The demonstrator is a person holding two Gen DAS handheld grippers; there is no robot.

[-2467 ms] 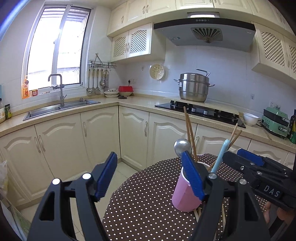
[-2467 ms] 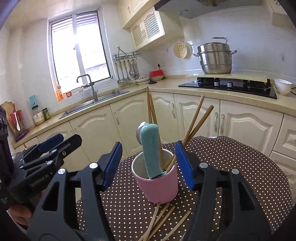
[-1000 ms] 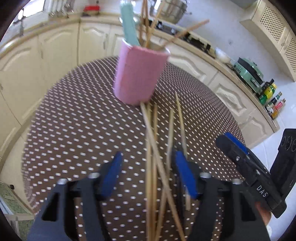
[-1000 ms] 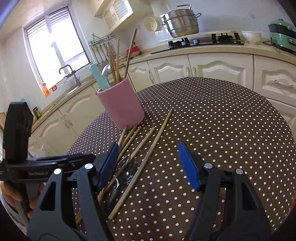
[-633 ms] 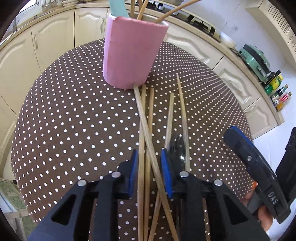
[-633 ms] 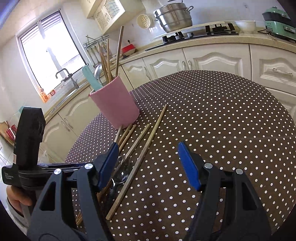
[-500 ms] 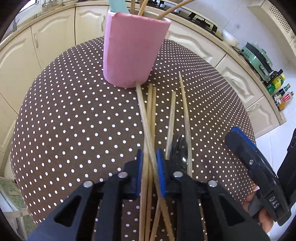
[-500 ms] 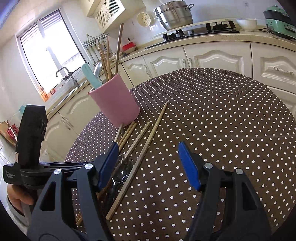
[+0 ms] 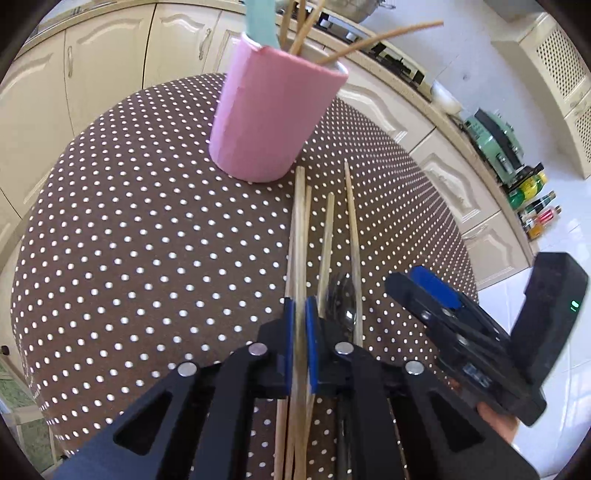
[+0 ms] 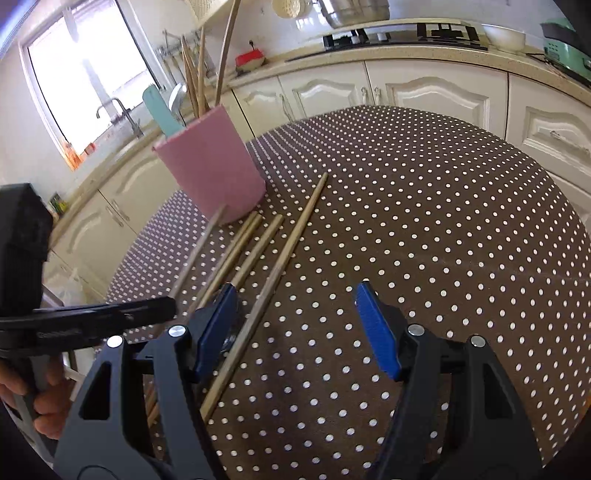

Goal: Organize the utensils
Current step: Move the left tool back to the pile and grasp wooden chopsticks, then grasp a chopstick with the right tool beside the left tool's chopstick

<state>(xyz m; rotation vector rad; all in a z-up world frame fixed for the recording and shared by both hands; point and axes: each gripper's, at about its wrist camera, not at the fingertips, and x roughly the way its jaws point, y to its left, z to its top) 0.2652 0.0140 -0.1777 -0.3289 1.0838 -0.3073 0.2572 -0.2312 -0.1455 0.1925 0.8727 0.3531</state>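
Since half a second ago the left gripper (image 9: pixel 300 332) has finished closing: its blue-padded jaws now pinch one wooden chopstick (image 9: pixel 298 236), whose far end has lifted off the desk (image 9: pixel 129 229). The right gripper (image 10: pixel 295 328) stays wide open, holding nothing. Ahead of the left jaws stands the smooth pink cylindrical cup (image 9: pixel 273 118), already bristling with sticks and a teal handle (image 9: pixel 260 22). Beside them lie the loose slim chopsticks (image 9: pixel 352 229) and a shiny metal spoon (image 9: pixel 345 299) on brown polka-dot cloth.
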